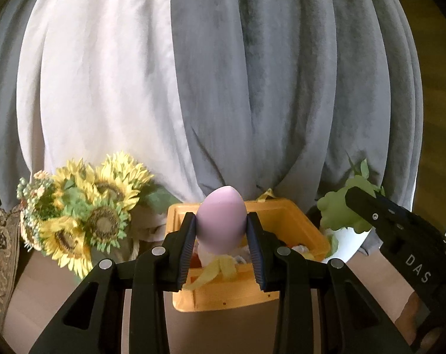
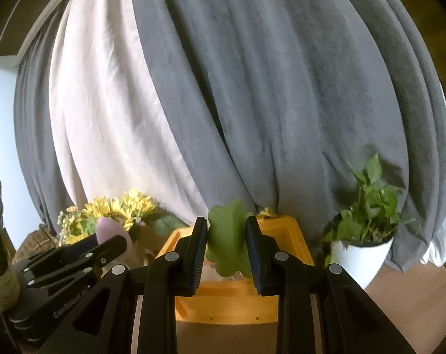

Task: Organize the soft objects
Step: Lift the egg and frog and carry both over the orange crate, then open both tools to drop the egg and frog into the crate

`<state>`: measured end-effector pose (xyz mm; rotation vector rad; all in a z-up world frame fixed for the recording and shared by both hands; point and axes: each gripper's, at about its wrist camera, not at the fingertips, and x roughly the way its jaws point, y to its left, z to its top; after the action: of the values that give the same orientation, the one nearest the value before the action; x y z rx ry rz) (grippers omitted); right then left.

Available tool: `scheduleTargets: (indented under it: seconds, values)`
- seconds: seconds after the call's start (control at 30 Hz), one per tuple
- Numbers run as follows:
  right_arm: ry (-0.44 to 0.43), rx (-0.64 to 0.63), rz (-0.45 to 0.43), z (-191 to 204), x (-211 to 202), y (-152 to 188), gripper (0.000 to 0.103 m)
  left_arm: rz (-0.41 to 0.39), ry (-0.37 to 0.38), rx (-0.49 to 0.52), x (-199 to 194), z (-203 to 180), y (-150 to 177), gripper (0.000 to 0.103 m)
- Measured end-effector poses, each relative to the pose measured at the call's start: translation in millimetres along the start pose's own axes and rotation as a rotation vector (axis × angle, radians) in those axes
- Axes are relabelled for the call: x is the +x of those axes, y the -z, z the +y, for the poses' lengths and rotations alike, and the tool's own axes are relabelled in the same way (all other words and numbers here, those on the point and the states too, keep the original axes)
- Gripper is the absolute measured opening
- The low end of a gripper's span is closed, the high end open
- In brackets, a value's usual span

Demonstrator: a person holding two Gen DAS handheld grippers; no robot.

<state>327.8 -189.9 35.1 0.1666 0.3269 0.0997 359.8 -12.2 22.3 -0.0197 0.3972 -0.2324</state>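
Note:
My left gripper (image 1: pixel 221 221) is shut on a soft pink egg-shaped sponge (image 1: pixel 221 218) and holds it above an orange bin (image 1: pixel 305 224). The bin holds several soft things, among them a yellow crumpled piece (image 1: pixel 217 271). My right gripper (image 2: pixel 226 234) is shut on a lumpy green soft piece (image 2: pixel 227 236) above the same orange bin (image 2: pixel 299 236). The right gripper with the green piece (image 1: pixel 337 206) shows at the right of the left wrist view. The left gripper's body with the pink sponge (image 2: pixel 106 231) shows at the left of the right wrist view.
A bunch of fake sunflowers (image 1: pixel 84 212) stands left of the bin. A potted green plant in a white pot (image 2: pixel 361 250) stands right of it. Grey and white curtains (image 1: pixel 223 88) hang close behind. The bin stands on a brown tabletop (image 1: pixel 40 289).

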Motion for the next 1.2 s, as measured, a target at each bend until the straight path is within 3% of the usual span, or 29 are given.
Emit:
scheduleTargets:
  seconds: [0.53, 1.2]
  values:
    - [-0.005, 0.015, 0.025, -19, 63, -12, 0.028, 0.048, 0.026, 0.011, 72, -3, -20, 0.034]
    - [0.026, 0.017, 0.188, -38, 163, 5, 0.028, 0.256, 0.052, 0.016, 185, -2, 1, 0.035]
